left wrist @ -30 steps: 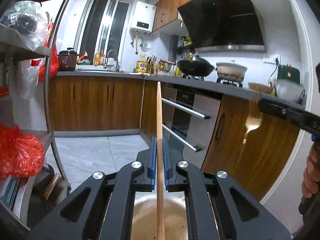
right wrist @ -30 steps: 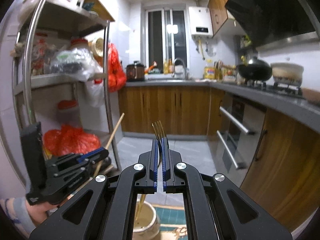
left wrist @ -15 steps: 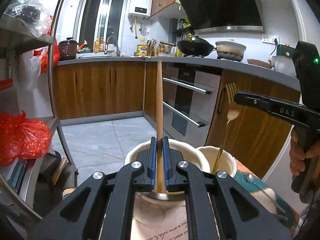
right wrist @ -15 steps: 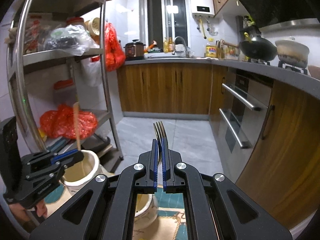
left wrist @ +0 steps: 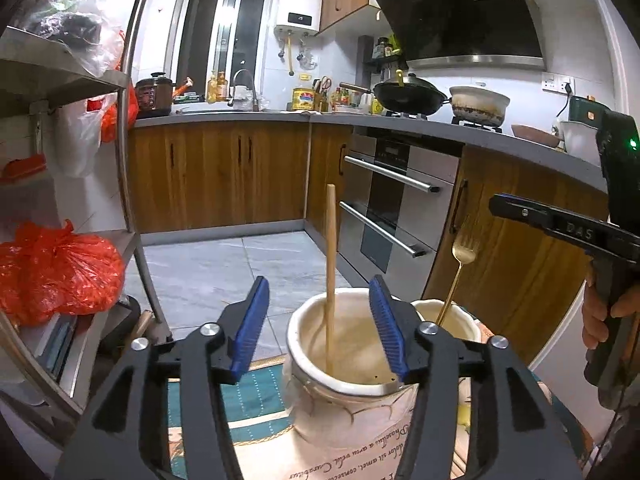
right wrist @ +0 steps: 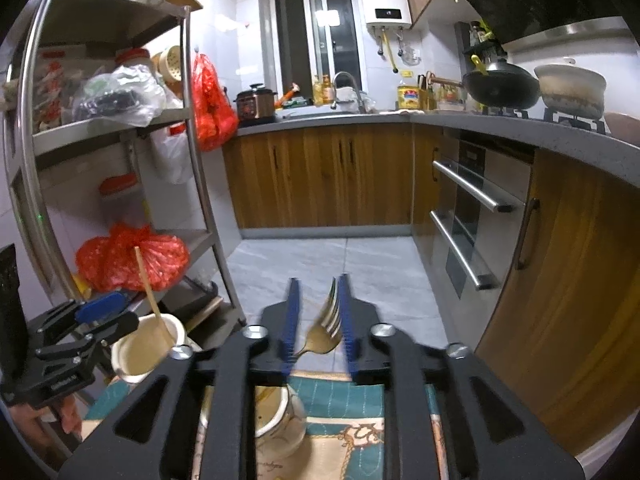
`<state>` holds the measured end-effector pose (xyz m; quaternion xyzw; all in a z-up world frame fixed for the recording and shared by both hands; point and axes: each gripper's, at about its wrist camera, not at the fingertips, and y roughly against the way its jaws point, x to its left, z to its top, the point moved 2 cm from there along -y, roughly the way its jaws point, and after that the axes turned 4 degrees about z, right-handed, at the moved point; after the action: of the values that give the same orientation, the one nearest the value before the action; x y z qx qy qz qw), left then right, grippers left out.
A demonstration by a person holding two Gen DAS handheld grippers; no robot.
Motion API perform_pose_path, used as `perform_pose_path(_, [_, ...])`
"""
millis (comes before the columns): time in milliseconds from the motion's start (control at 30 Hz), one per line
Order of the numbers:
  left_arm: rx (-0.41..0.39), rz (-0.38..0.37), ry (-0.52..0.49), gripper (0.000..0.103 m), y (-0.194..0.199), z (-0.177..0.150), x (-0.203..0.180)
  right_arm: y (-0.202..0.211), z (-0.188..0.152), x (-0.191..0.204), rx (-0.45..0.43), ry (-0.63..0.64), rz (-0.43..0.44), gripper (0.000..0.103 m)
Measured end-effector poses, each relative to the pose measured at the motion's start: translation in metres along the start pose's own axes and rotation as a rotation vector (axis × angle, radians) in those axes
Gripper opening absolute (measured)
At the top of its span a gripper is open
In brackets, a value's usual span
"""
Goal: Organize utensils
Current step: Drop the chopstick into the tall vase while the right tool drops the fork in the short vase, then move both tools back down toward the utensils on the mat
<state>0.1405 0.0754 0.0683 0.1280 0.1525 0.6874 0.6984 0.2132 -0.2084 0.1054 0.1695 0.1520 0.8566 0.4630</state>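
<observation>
My left gripper (left wrist: 320, 320) is opening, its blue pads apart on either side of a wooden chopstick (left wrist: 330, 272). The chopstick stands free in a cream ceramic jar (left wrist: 340, 364) and touches neither pad. A smaller cream jar (left wrist: 444, 316) beside it holds a gold fork (left wrist: 460, 256), just under my right gripper (left wrist: 500, 202). In the right wrist view my right gripper (right wrist: 319, 320) is opening too. The gold fork (right wrist: 326, 332) sits tilted and blurred between its pads, over the small jar (right wrist: 280, 412). My left gripper (right wrist: 124, 312) hovers by the larger jar (right wrist: 140, 348) with the chopstick (right wrist: 148, 288).
Both jars stand on a teal patterned mat (left wrist: 248, 396). A metal shelf rack (right wrist: 200, 184) with red bags (right wrist: 132, 256) rises at the left. Wooden cabinets and an oven (left wrist: 396, 208) run along the right, under a counter with a wok (left wrist: 408, 96). A hand (left wrist: 600, 308) grips the right tool.
Both grippers went from shut to open. The chopstick dropped into the large jar and the fork sank into the small jar. Both tools came down closer to the jars.
</observation>
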Motion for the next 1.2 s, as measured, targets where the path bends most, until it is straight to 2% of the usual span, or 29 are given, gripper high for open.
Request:
perform_pose_path(67, [0.001,0.006,0.006,0.066,0.006,0.003,0.002,0.007,0.0,-0.003,-0.014,-0.006,0.003,0.043])
perform_pose_path(133, [-0.006,0.016,0.012,0.076,0.013,0.006,0.003,0.014,0.001,-0.007,-0.026,-0.016,0.007,0.062])
perform_pose_path(167, [-0.01,0.016,0.015,0.083,0.016,0.007,0.003,0.017,0.001,-0.008,-0.033,-0.02,0.01,0.068])
perform_pose_path(233, [-0.014,0.02,0.019,0.091,0.023,0.008,0.003,0.027,0.0,-0.012,-0.053,-0.03,0.017,0.09])
perform_pose_path(300, [-0.014,0.026,0.015,0.097,0.029,0.009,0.001,0.036,-0.001,-0.015,-0.074,-0.043,0.023,0.097])
perform_pose_path(500, [-0.009,0.042,0.0,0.097,0.046,0.008,-0.007,0.056,-0.007,-0.025,-0.084,-0.06,-0.018,0.098])
perform_pose_path(667, [0.017,0.038,-0.008,0.097,0.054,0.0,-0.016,0.066,-0.024,-0.038,-0.027,-0.055,-0.1,0.098])
perform_pose_path(1033, [0.125,0.015,-0.068,0.097,0.053,-0.046,-0.048,0.083,-0.077,-0.058,0.071,-0.012,-0.133,0.098])
perform_pose_path(1200, [0.192,0.006,-0.093,0.097,0.045,-0.07,-0.062,0.077,-0.106,-0.056,0.168,-0.002,-0.094,0.098])
